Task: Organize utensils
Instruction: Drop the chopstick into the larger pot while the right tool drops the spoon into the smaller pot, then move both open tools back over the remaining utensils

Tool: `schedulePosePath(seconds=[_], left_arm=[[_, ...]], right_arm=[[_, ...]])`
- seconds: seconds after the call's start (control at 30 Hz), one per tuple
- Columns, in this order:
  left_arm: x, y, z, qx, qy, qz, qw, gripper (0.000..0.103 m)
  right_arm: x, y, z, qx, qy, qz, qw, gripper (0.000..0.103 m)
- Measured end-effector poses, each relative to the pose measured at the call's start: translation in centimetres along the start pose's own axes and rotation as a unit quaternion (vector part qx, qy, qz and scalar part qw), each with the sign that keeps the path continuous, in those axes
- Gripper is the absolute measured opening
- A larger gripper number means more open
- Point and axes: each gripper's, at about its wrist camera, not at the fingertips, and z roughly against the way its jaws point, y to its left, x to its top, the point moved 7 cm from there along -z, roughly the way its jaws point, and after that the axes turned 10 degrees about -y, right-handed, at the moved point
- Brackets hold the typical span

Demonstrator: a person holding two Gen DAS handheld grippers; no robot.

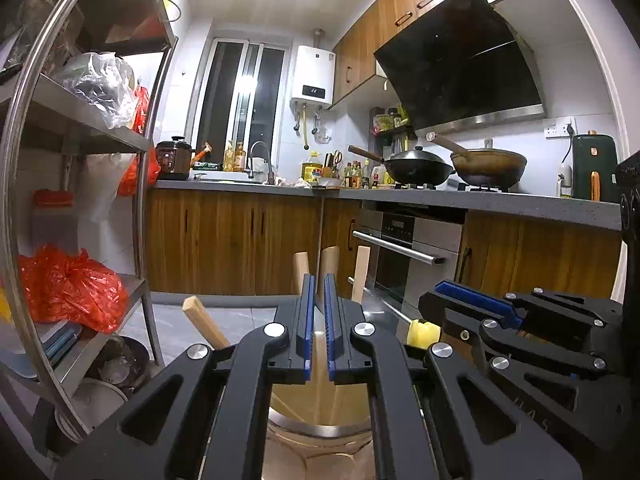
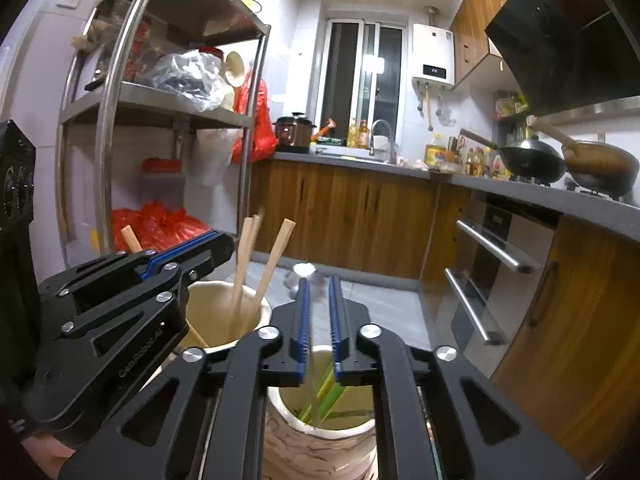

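Wooden utensil handles (image 2: 244,264), pale and flat-ended, stand upright in a cream-coloured round holder (image 2: 224,320) left of centre in the right wrist view, leaning against its far rim. Just beside it, at the lower middle of that frame, a second holder with a brown swirl-patterned wall (image 2: 316,452) contains green and yellow sticks (image 2: 324,392) slanting across its cream inside.

The black two-finger right gripper with blue pads (image 2: 319,320) hangs directly over the patterned holder, its jaws slightly parted with nothing between them; the sticks lie below the pads, apart from them. The black left gripper (image 1: 318,320) sits above the cream holder in its own view, jaws drawn almost together and holding nothing, with wooden handles rising past its tips in the middle of the frame.

A steel shelf rack (image 2: 168,112) with red plastic bags (image 2: 160,220) fills the left side, and a dark wok (image 2: 532,160) rests on the grey counter (image 2: 520,194) at the right.
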Motion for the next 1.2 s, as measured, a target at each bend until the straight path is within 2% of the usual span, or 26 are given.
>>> schedulePosePath(seconds=[0.23, 0.27, 0.33, 0.37, 0.4, 0.43, 0.57, 0.8, 0.97, 1.2], left_arm=[[0.4, 0.1, 0.3, 0.000, -0.003, -0.003, 1.0000, 0.007], [0.4, 0.2, 0.4, 0.000, -0.004, -0.002, 1.0000, 0.008], [0.7, 0.3, 0.8, 0.003, -0.006, -0.003, 1.0000, 0.021], [0.8, 0.4, 1.0, 0.004, -0.008, -0.003, 1.0000, 0.022], [0.9, 0.5, 1.3, 0.005, -0.010, -0.002, 0.9999, 0.024], [1.0, 0.6, 1.6, 0.006, -0.010, -0.002, 0.9999, 0.026], [1.5, 1.2, 2.8, 0.013, -0.014, -0.002, 0.9998, 0.035], [2.1, 1.5, 5.4, 0.017, -0.013, -0.002, 0.9998, 0.056], [2.2, 1.0, 7.0, 0.013, -0.011, -0.010, 0.9998, 0.060], [1.7, 1.0, 9.1, 0.013, -0.002, -0.010, 0.9999, 0.060]], right_arm=[[0.0, 0.0, 0.0, -0.002, 0.001, 0.001, 1.000, 0.017], [0.1, 0.0, 0.0, -0.004, 0.001, 0.003, 1.000, 0.022], [0.2, 0.0, 0.3, -0.003, -0.003, 0.004, 1.000, 0.034], [0.3, 0.0, 0.5, -0.005, -0.008, 0.006, 1.000, 0.044], [0.5, -0.2, 0.8, -0.007, -0.013, 0.007, 1.000, 0.050], [0.7, -0.2, 1.1, -0.006, -0.017, 0.006, 1.000, 0.051], [1.7, -0.3, 2.4, -0.004, -0.035, 0.008, 0.999, 0.051], [3.9, -0.2, 5.7, 0.002, -0.071, 0.014, 0.997, 0.052], [4.3, -0.7, 7.7, 0.010, -0.080, 0.008, 0.997, 0.052], [3.6, -4.0, 10.7, 0.005, -0.079, -0.035, 0.996, 0.052]])
